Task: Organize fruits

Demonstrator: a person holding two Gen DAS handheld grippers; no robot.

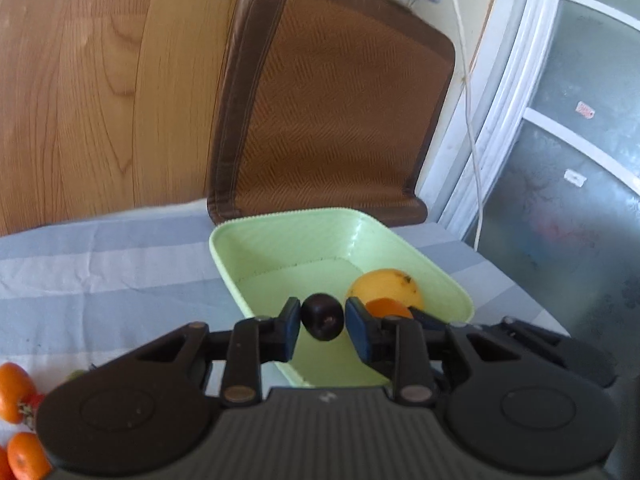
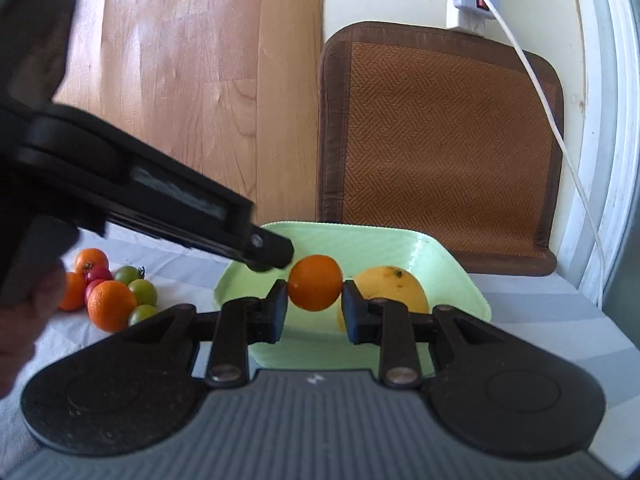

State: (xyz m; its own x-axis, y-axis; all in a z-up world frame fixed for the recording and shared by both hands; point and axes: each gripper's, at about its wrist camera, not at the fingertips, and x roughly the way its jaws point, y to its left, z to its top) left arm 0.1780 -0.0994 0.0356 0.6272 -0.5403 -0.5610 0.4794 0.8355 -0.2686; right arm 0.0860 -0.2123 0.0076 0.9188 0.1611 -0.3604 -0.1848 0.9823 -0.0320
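My left gripper point(image 1: 322, 317) is shut on a dark purple plum point(image 1: 322, 317) and holds it above the near part of the pale green tray point(image 1: 280, 240). My right gripper point(image 2: 315, 289) is shut on a small orange point(image 2: 315, 289) above the same tray point(image 2: 384, 248). A large yellow-orange fruit point(image 1: 386, 286) lies in the tray; it also shows in the right wrist view point(image 2: 394, 290). The left gripper's body point(image 2: 120, 184) reaches in from the left over the tray's edge. The small orange point(image 1: 386, 309) shows behind the left gripper's right finger.
Several oranges point(image 2: 111, 305), red tomatoes point(image 2: 98, 276) and green tomatoes point(image 2: 142, 290) lie on the striped cloth point(image 1: 100, 272) left of the tray. A brown woven chair back point(image 2: 440, 140) stands behind the table. A white cable point(image 2: 560, 140) hangs at the right.
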